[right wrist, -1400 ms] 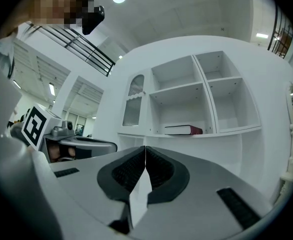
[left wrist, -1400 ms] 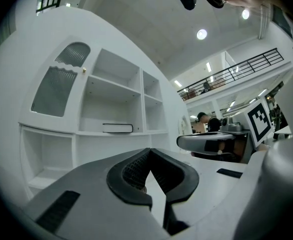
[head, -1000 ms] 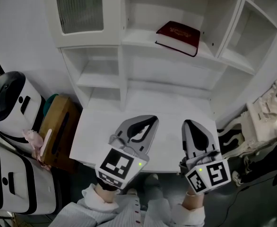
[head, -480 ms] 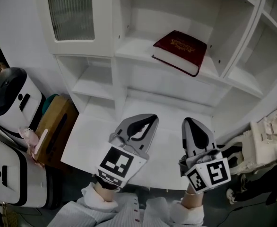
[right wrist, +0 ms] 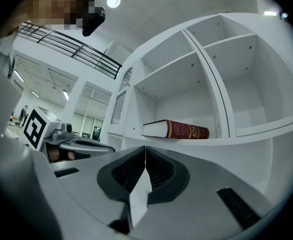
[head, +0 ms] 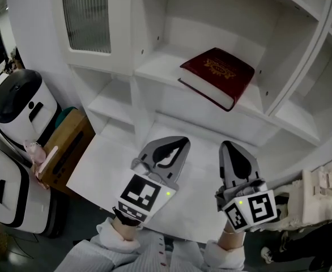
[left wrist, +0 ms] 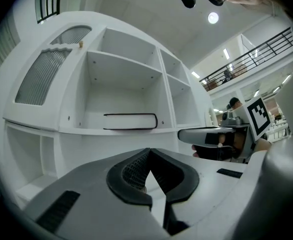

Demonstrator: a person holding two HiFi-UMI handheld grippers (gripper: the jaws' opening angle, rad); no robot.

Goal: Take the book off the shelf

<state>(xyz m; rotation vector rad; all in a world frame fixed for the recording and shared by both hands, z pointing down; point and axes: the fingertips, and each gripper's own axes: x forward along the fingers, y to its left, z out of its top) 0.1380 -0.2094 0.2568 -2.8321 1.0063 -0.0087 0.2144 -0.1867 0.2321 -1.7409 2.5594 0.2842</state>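
Dark red book (head: 217, 75) lies flat on the middle shelf (head: 157, 66) of the white unit, alone in its compartment. Gold cover print is too small to read. In the left gripper view only its pale page edge shows. Left gripper (head: 176, 145) and right gripper (head: 228, 147) are both pinched closed, nothing between, over the white tabletop (head: 101, 163), well apart from the book. Unit's right side cut off.
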